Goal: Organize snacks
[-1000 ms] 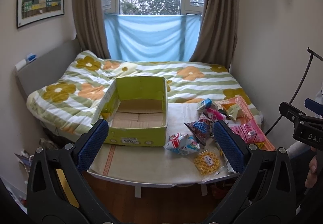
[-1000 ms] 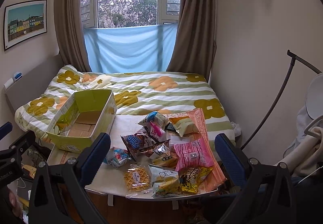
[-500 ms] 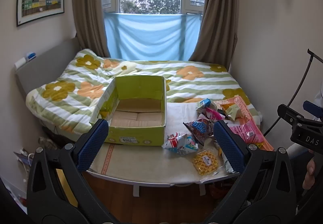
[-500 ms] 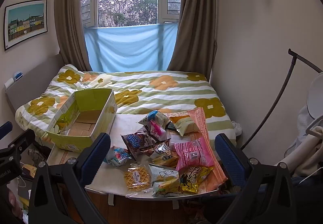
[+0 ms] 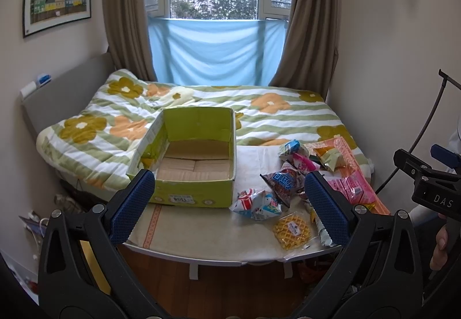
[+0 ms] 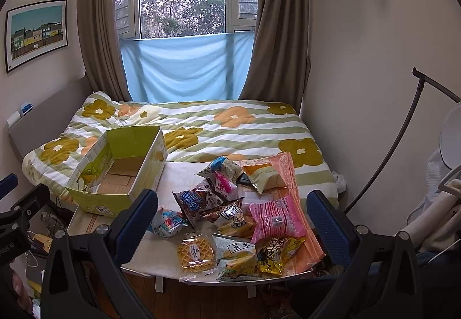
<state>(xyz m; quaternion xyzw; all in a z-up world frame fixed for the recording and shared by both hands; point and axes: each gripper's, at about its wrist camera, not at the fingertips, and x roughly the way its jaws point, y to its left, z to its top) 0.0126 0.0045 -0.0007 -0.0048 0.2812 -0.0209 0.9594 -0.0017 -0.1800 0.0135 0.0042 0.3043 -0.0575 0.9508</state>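
An empty green cardboard box [image 5: 193, 192] stands open on the left of a small white table [image 5: 201, 244]; it also shows in the right wrist view [image 6: 95, 203]. A heap of snack packets lies to its right: a waffle pack [image 6: 196, 254], a pink packet [image 6: 275, 218], a dark blue packet [image 6: 196, 201], a yellow-black packet [image 6: 276, 255], a blue-white packet [image 5: 256, 203]. My left gripper [image 5: 230, 206] is open and empty, back from the table's front edge. My right gripper [image 6: 233, 218] is open and empty, before the snack heap.
A bed with a flowered striped quilt [image 5: 259, 117] lies behind the table, against the window wall. A grey headboard [image 5: 63, 94] is on the left. A black curved stand [image 6: 409, 140] rises at the right. Wooden floor [image 5: 236, 287] shows below the table.
Both grippers have drifted only slightly; the view barely shifts. Nothing was taken hold of or moved.
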